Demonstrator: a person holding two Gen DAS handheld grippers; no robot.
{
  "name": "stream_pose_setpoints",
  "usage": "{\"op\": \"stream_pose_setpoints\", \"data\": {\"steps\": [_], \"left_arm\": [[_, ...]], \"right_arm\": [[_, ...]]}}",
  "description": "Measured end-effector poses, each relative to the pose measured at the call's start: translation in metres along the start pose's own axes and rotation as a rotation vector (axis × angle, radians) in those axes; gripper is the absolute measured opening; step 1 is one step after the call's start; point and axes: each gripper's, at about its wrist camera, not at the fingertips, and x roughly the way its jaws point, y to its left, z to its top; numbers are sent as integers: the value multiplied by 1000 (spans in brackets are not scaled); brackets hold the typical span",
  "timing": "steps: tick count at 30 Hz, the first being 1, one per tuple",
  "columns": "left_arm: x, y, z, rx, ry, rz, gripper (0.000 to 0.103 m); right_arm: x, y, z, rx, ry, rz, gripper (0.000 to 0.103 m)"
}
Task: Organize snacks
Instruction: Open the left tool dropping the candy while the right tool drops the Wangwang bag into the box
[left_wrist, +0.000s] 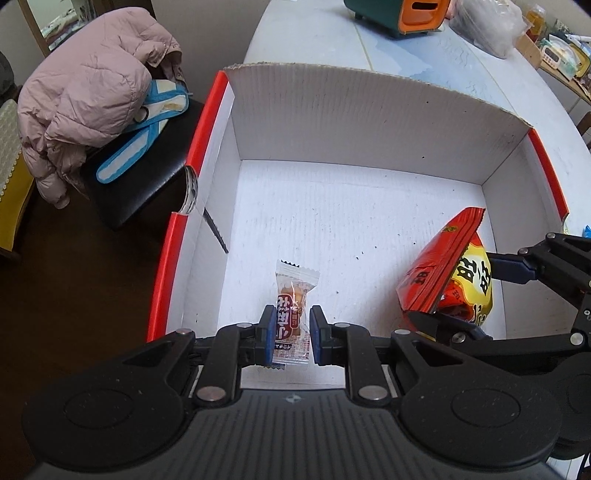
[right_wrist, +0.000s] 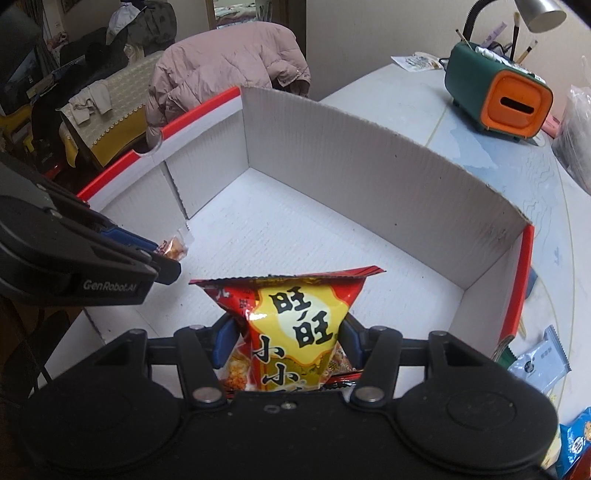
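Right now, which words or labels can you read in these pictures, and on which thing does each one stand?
"GenRobot.AI": on the black left hand-held gripper.
"旺旺" and "小小": on the red and yellow snack bag.
Dark red label on the small clear snack packet: upside down, unreadable.
Blue packets on the table: too small.

Setting: lived-in home, dining corner
Seating: pink puffer jacket (left_wrist: 88, 99) draped over chair (left_wrist: 147, 173)
Counter (right_wrist: 406, 110): desk lamp (right_wrist: 535, 14), green-orange pen holder (right_wrist: 498, 99)
Background: clothes-strewn sofa (right_wrist: 107, 122)
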Motion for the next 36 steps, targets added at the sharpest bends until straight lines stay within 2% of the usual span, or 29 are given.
{"op": "stream_pose_setpoints", "data": {"steps": [7,9,12,22,28,29,31,34,36], "left_arm": [[4,6,-1,-31,16,-15,20],[2,7,-2,-31,6,-25,22],[-2,6,-4,-29,-9,-24,23],[-34,11,-13,-56,-99,-71,24],[-64,8,-23,-56,-191,-90,24],[-69,6,-24,-55,-204,-97,26],[-79,2,-28,-52,-235,-99,33],[-93,-4,-34,-53,-277,-114,62],[-102,-9,-38,-54,-303,-125,65]], "right_arm": [[1,-1,0,14,-4,-9,64],[0,-1,0,18,-17,-13,72],[-5,-3,0,25,-42,-24,80],[-35,-9,0,73,-116,-2,83],[-67,-17,-7,104,-178,10,86],[-72,-18,-9,111,-189,8,90],[-84,-20,-12,121,-218,9,92],[-102,-23,-17,125,-255,6,92],[-114,-24,-21,127,-282,5,94]]}}
